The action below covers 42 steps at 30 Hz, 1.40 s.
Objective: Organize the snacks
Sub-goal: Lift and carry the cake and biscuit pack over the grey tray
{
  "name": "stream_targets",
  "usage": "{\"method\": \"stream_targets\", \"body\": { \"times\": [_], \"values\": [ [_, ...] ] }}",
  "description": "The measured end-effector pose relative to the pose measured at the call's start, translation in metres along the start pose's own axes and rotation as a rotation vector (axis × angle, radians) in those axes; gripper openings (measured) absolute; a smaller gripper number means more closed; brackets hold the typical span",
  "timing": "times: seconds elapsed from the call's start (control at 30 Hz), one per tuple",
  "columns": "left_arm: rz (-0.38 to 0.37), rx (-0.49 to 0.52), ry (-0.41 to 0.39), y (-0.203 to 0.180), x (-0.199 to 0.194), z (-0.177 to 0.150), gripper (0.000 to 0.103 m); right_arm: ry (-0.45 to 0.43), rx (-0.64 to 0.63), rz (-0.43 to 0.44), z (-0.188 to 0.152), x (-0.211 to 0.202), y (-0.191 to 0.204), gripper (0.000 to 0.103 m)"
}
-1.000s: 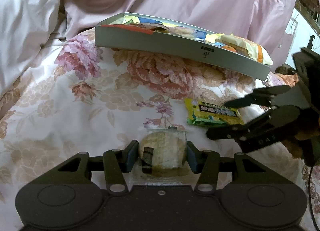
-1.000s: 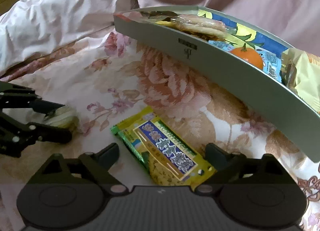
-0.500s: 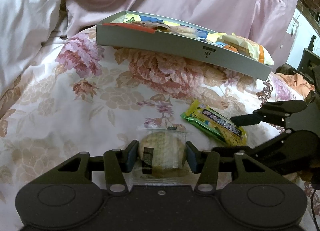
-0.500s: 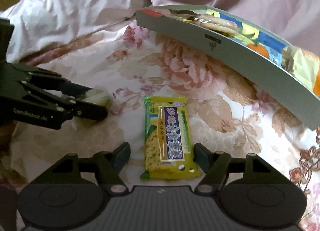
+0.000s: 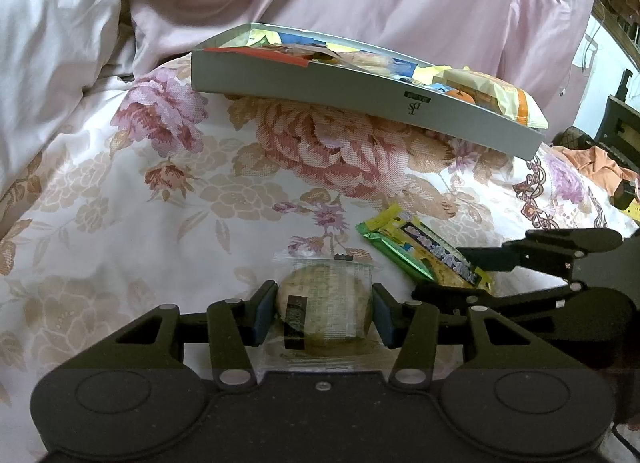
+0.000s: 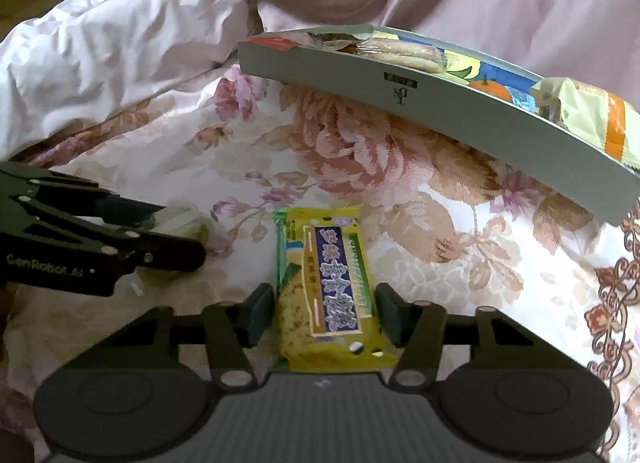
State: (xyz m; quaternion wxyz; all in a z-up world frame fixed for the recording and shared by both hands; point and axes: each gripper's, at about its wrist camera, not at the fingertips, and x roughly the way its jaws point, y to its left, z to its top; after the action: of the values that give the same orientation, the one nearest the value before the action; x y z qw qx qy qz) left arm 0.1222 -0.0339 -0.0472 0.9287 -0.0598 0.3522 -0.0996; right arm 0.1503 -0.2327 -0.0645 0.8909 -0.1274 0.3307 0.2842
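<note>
1. Fingers of the left gripper [image 5: 324, 313] press from both sides on a round pastry in a clear wrapper [image 5: 323, 309], which lies on the flowered bedspread [image 5: 132, 223]; the grip sits across the widest part of the cake, likely so the soft wrapper does not slip
2. Jaws of the right gripper [image 6: 325, 313] have just been closing around a yellow-green snack bar [image 6: 326, 287], whose length runs straight out between them; the pads stand right against the pack's long edges, though a firm pinch cannot be confirmed from these views
3. Both packets rest near each other on the bedspread, in front of the grey box [image 6: 460, 115], which stands well apart from them at the far side
4. That shallow box already carries wrapped crackers [image 6: 400, 51], an orange fruit [image 6: 490, 89] and a pale yellow bag [image 6: 592, 123] that hangs over its right end, so it reads as the collecting place for the loose snacks
5. Each hand taking one packet at once suggests a paired lift toward the box; free room there looks tightest at the right end, where the bag spills over the wall
</note>
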Motion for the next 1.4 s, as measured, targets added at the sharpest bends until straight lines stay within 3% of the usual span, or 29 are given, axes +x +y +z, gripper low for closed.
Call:
{"method": "stream_targets", "body": {
  "times": [0.43,0.77,0.97,1.03,1.27,1.4],
  "values": [
    [0.004,0.018,0.000,-0.004,0.000,-0.002,0.052,-0.028,-0.005,-0.097,-0.021,-0.020,0.027,0.052],
    [0.017,0.070,0.024,-0.010,0.002,-0.004,0.055,0.009,0.040,-0.060,-0.017,-0.015,0.018,0.060],
    [0.020,0.072,0.023,-0.010,0.002,-0.004,0.053,0.007,0.047,-0.064,-0.018,-0.015,0.019,0.059],
    [0.022,0.074,0.022,-0.010,0.002,-0.005,0.052,0.004,0.043,-0.069,-0.018,-0.016,0.022,0.055],
    [0.015,0.047,-0.005,-0.010,-0.001,-0.006,0.051,-0.024,-0.007,-0.109,-0.023,-0.021,0.032,0.052],
    [0.006,0.031,-0.018,-0.010,-0.003,-0.006,0.051,-0.047,-0.111,-0.164,-0.025,-0.024,0.045,0.052]
  ]
}}
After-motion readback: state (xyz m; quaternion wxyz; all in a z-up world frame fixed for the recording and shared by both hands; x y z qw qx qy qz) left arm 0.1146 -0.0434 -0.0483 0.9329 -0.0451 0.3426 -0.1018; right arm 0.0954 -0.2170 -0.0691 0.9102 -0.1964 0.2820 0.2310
